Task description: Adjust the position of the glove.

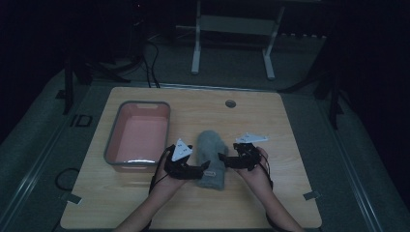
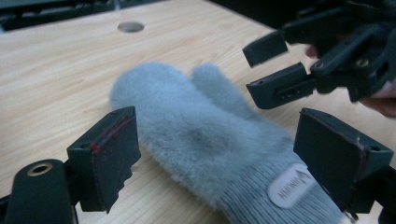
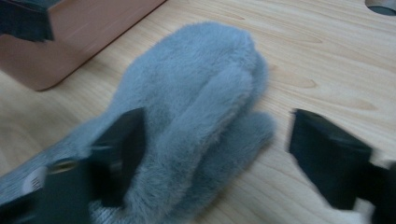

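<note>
A: Where's the mitten?

B: Mitten lies flat mid-table, just right of the tub. Grey fluffy pile, ribbed knit cuff at the near end with a small oval white tag.

A: Tub?

B: Rectangular, grey rim, pink inside, smooth plastic.

A: Grippers?

B: Left gripper at the cuff, jaws wide apart straddling it, gripping nothing. Right gripper at the mitten's right edge, jaws also spread wide, nothing held.

Bare table right of mitten — pink bin close on left.
</note>
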Tool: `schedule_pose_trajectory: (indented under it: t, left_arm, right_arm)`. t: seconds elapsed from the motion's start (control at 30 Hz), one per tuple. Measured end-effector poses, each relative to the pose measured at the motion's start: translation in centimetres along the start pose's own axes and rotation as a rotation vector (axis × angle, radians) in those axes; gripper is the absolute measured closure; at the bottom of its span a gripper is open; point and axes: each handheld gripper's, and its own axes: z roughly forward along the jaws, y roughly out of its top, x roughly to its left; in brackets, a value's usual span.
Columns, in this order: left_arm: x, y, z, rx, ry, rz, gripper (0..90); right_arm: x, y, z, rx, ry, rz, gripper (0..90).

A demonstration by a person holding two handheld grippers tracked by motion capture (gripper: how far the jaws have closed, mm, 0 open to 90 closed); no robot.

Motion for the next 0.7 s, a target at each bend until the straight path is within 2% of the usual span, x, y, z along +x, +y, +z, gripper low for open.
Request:
schedule_pose_trajectory:
  t: [0.07,0.1,0.17,0.27,0.37,0.43,0.53,0.6,0.7]
  left_arm:
    - [-0.1,-0.1,0.9,0.025,0.027,-0.004,15.5]
    - [0.0,-0.2,1.3,0.036,0.034,-0.007,15.6]
    - [0.1,-0.3,1.9,0.061,0.044,-0.029,15.6]
    - [0.2,-0.4,2.7,0.104,0.055,-0.031,15.7]
    - [0.8,-0.5,3.1,0.138,0.036,-0.066,15.7]
    - [1.3,-0.7,3.5,0.149,0.013,-0.109,15.6]
    - [1.6,-0.8,4.1,0.175,-0.001,-0.116,15.6]
    - [1.9,-1.0,4.6,0.195,-0.015,-0.133,16.0]
    - [2.1,-1.3,5.4,0.223,-0.035,-0.136,21.1]
  right_arm:
    - [0.2,-0.5,0.5,0.003,-0.001,0.008,33.8]
    - [0.2,-0.7,0.7,0.005,-0.002,0.017,34.0]
    - [0.1,-1.1,1.5,0.043,0.03,0.042,38.1]
    - [-0.2,-1.7,2.3,0.078,0.042,0.053,44.2]
    - [-1.0,-2.1,2.6,0.108,0.062,0.085,45.5]
    - [-1.6,-2.3,2.5,0.12,0.068,0.107,44.2]
    - [-2.0,-2.5,2.8,0.147,0.105,0.138,44.1]
    - [-2.0,-2.4,3.0,0.161,0.114,0.132,43.0]
    - [-2.0,-2.4,3.3,0.175,0.126,0.131,39.4]
